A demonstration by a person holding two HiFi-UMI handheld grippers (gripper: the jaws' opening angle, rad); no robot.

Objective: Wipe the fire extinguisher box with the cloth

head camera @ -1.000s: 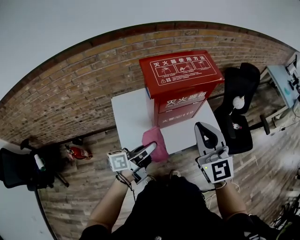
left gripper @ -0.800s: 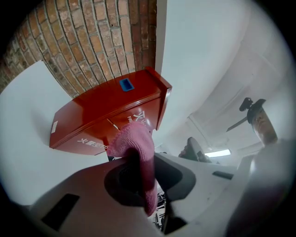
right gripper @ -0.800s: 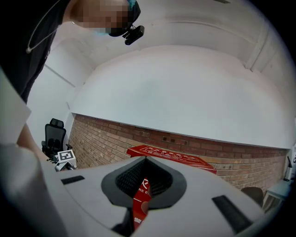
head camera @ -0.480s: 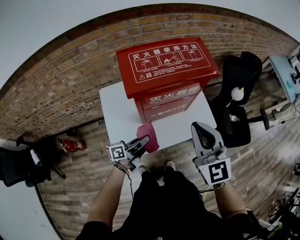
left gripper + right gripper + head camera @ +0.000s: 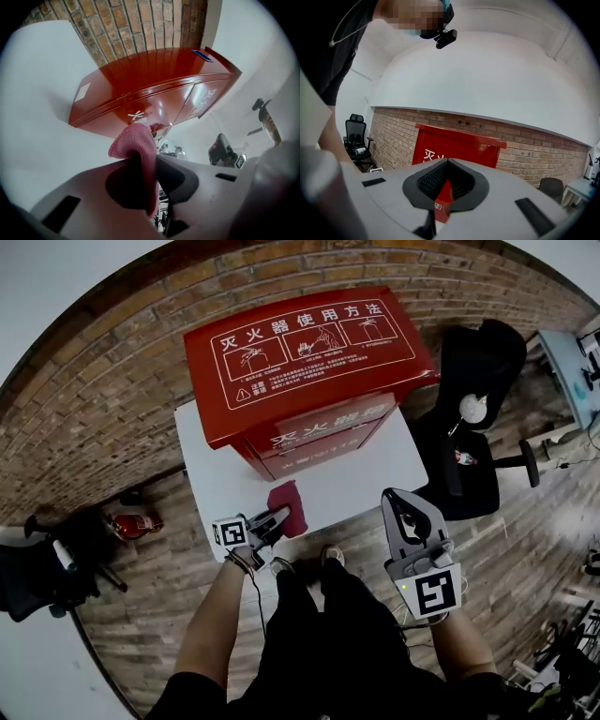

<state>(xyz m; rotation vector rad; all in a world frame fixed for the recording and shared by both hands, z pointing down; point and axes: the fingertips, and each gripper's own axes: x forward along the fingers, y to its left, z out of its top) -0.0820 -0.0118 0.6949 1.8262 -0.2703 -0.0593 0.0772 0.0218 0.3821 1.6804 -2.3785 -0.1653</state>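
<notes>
Cloth [image 5: 134, 140] tail hidden between left tool [image 5: 149, 161] jaws.

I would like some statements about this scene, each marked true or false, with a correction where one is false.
1. The left gripper is shut on a pink cloth. True.
2. The fire extinguisher box is blue. False: it is red.
3. The box stands on a white table. True.
4. The right gripper also holds a cloth. False: its jaws are together with nothing between them.

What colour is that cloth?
The cloth is pink, shown clearest in the left gripper view.
</notes>
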